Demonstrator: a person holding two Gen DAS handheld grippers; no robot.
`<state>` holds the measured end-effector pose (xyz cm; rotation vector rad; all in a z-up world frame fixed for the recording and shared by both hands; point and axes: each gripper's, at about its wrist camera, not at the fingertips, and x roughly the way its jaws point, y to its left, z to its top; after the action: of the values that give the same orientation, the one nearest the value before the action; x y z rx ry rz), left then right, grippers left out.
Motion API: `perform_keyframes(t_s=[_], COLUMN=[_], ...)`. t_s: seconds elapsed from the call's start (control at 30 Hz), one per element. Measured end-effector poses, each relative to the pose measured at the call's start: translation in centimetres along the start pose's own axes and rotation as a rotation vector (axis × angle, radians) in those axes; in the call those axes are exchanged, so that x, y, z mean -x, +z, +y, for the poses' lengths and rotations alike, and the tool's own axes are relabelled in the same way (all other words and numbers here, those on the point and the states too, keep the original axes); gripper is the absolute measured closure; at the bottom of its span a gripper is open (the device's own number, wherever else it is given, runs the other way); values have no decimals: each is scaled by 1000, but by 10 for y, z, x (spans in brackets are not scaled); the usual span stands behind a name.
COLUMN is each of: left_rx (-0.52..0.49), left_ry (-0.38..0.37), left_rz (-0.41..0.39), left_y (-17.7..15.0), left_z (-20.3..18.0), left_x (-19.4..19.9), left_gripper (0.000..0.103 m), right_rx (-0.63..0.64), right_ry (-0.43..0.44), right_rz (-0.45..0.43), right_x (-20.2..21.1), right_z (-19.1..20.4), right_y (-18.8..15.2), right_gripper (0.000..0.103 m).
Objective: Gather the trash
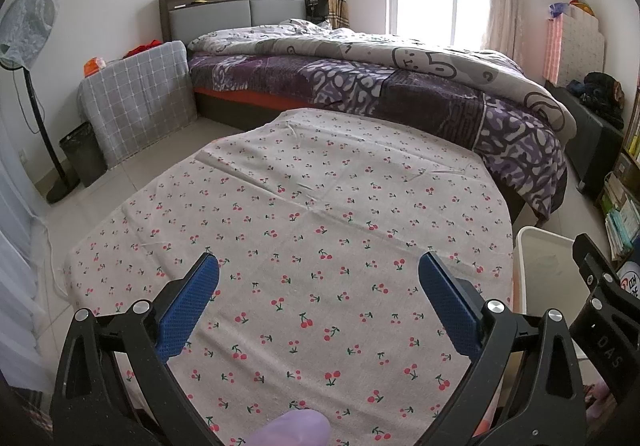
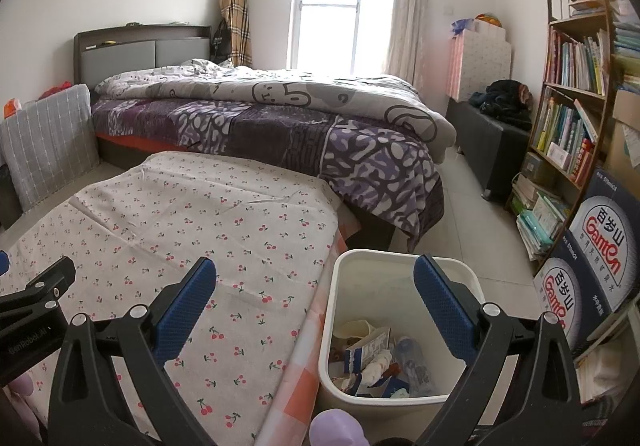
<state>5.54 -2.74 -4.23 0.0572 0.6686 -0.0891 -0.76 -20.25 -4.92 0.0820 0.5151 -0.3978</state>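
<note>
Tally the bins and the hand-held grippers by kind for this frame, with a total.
White bin with trash inside: 1
Dark bin by the fan: 1
Hand-held grippers, both open and empty: 2 (left hand-held gripper, right hand-held gripper)
Total: 4

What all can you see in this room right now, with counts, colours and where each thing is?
table: one, cherry-print cloth, in front of the bed
bin: one, white, right of the table, on the floor
trash: several pieces, mixed white and blue, inside the bin
bed: one, grey and purple covers, under the window
fan: one, plastic-covered, far left
black bin: one, beside the fan
bookshelf: one, wooden, full of books, right wall
boxes: two, blue and white, below the bookshelf
left claw: open, empty, over the table
right claw: open, empty, above the bin's left rim
</note>
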Motion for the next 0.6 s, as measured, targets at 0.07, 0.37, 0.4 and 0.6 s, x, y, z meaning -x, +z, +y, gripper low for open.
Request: perform_keyframes(t_s=[0.07, 0.37, 0.4, 0.6], left_rx=[0, -1, -1, 0], left_ry=[-1, -55, -56, -46], left_rz=[-1, -20, -22, -26], left_y=[0, -10, -11, -8], left_z=[0, 8, 9, 10], left_x=[0, 6, 7, 9], left_gripper=[7, 8, 8, 7], right_rx=[0, 3, 3, 0], right_ry=[0, 4, 4, 4], right_rz=[2, 20, 20, 21], right_x=[0, -2, -2, -1], right_z=[0, -1, -1, -2], right_y=[0, 1, 1, 0], right_gripper=[7, 7, 7, 7])
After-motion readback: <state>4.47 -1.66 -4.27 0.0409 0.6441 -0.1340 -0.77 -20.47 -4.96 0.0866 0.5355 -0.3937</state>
